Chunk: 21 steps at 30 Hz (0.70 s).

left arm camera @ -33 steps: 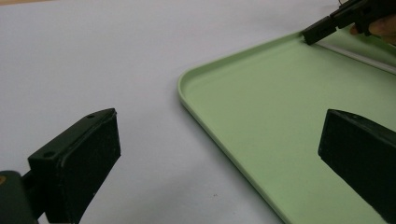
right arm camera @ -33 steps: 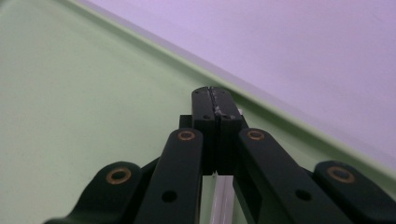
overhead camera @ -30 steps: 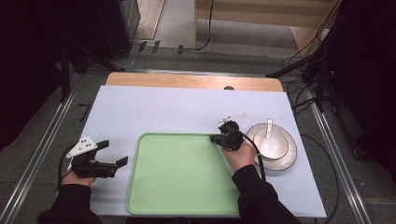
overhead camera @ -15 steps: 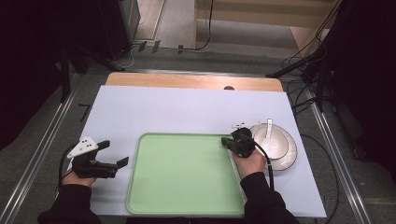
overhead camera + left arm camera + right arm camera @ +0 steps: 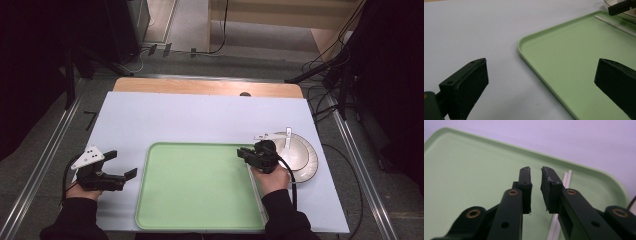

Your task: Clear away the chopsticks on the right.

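A light green tray [image 5: 195,145] lies in the middle of the white table. A pair of white chopsticks [image 5: 255,187] rests inside its right rim, and also shows as chopsticks [image 5: 567,178] just under the right jaw. My right gripper [image 5: 241,153] hovers low over the tray's right edge and points left. Its jaws have just been opening. In its own view the right gripper [image 5: 535,170] shows a narrow gap with nothing in it. My left gripper [image 5: 122,163] rests left of the tray, wide open. In its own view the left gripper [image 5: 541,67] frames the tray's corner [image 5: 524,42].
A white plate [image 5: 307,165] with a bowl [image 5: 295,150] and a white spoon [image 5: 288,135] sits right of the tray, close behind my right hand. Cables trail off the table's right side. The table's far half is bare white surface.
My right hand has shifted to the right across the tray's edge, toward the plate. The left hand has kept still.
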Each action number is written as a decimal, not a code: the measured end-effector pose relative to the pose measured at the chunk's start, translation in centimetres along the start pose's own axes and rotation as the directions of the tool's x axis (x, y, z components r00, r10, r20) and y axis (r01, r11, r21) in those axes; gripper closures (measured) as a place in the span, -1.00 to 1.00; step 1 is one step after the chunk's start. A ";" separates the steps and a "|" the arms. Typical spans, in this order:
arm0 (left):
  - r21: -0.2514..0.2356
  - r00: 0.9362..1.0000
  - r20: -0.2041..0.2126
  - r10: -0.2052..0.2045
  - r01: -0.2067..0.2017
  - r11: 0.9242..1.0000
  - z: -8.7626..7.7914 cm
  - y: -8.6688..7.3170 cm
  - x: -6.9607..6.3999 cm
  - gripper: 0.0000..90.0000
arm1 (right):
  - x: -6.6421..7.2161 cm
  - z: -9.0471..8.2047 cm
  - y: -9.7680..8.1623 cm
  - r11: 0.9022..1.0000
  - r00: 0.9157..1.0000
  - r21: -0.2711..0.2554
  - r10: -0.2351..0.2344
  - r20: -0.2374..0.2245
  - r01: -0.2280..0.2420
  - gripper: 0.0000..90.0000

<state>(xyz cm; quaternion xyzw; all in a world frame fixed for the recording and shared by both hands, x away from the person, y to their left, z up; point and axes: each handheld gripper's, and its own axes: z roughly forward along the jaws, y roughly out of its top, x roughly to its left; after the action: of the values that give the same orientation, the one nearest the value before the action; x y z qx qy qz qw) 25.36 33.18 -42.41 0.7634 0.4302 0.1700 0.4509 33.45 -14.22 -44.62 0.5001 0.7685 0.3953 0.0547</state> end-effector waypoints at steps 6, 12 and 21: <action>0.000 1.000 0.007 0.008 -0.008 1.000 0.0 0.0 -0.1 -1.00 | -0.1 -1.5 1.3 0.999 0.999 -0.030 -0.017 -0.051 0.016 0.21; 0.006 1.000 0.008 0.013 -0.013 1.000 0.2 0.0 0.0 -1.00 | -0.8 -2.7 2.2 0.999 0.995 -0.046 -0.033 -0.097 0.029 -0.08; 0.011 1.000 0.011 0.015 -0.015 1.000 0.2 0.0 0.1 -1.00 | -2.4 -5.1 3.1 0.998 0.996 -0.061 -0.024 -0.084 0.019 -0.24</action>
<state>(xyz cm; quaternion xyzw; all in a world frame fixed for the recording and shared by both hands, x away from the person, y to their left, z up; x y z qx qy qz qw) 25.51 33.14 -42.54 0.7698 0.4230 0.1670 0.4478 34.42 -18.46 -39.85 0.4726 0.7632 0.4386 0.0415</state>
